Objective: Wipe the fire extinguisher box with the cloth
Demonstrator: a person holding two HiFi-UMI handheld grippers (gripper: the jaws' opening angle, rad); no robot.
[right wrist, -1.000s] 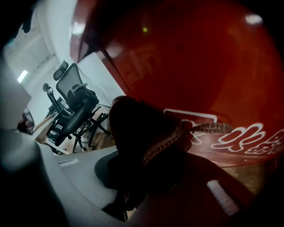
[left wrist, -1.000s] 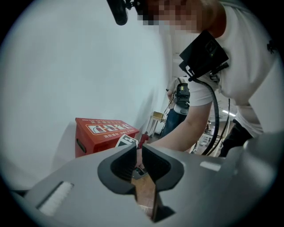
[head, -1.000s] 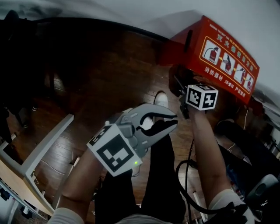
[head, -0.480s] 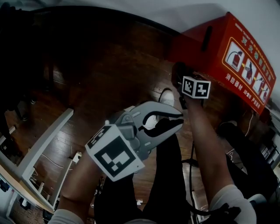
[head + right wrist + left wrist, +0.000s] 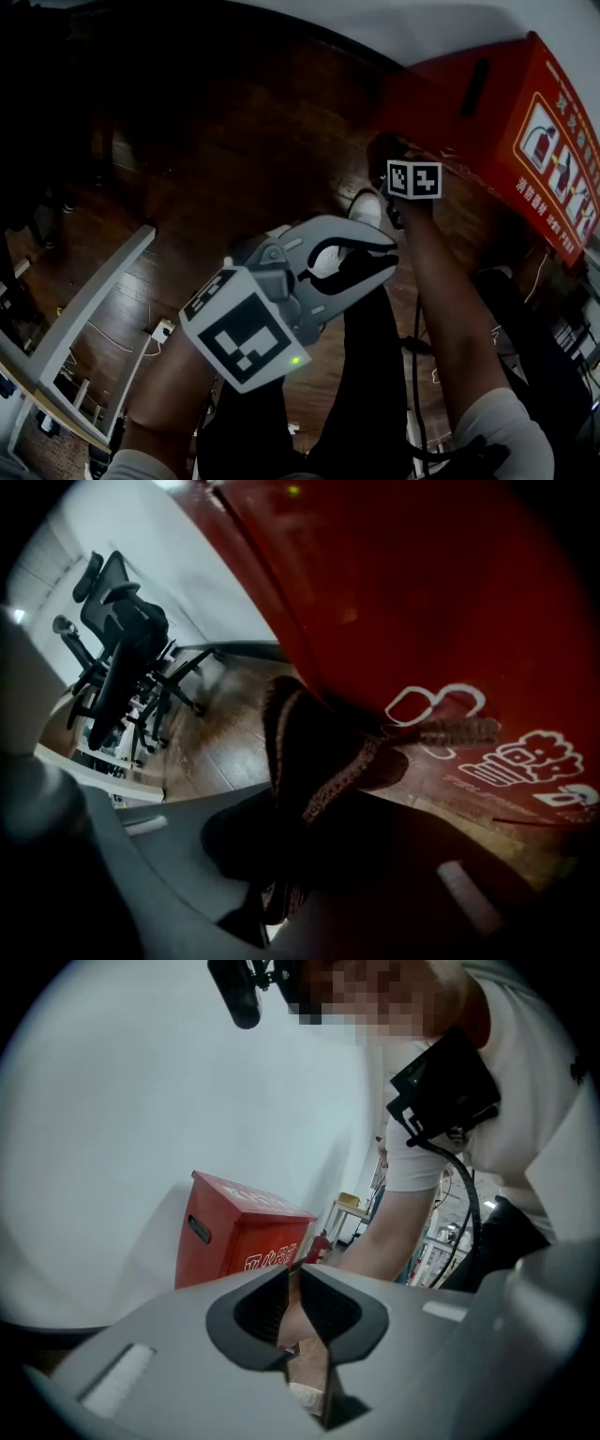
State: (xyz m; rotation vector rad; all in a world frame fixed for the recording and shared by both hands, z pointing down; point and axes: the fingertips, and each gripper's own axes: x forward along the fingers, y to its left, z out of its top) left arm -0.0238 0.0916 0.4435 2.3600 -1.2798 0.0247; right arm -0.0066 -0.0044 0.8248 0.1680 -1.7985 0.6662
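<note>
Wood floor (image 5: 234,150) lies open beside the fire extinguisher box (image 5: 436,108); a desk frame (image 5: 89,305) borders it.

A dark, glossy plank floor (image 5: 234,169) fills most of the head view and ends at a plain white wall (image 5: 441,28). At the lower left edge stands a pale furniture frame (image 5: 89,305), with thin cables (image 5: 122,342) lying on the boards beside it. In the right gripper view, black office chairs (image 5: 117,658) stand on the floor, and a dark skirting board (image 5: 239,649) runs along the foot of the wall. The floor is dimly lit.
</note>
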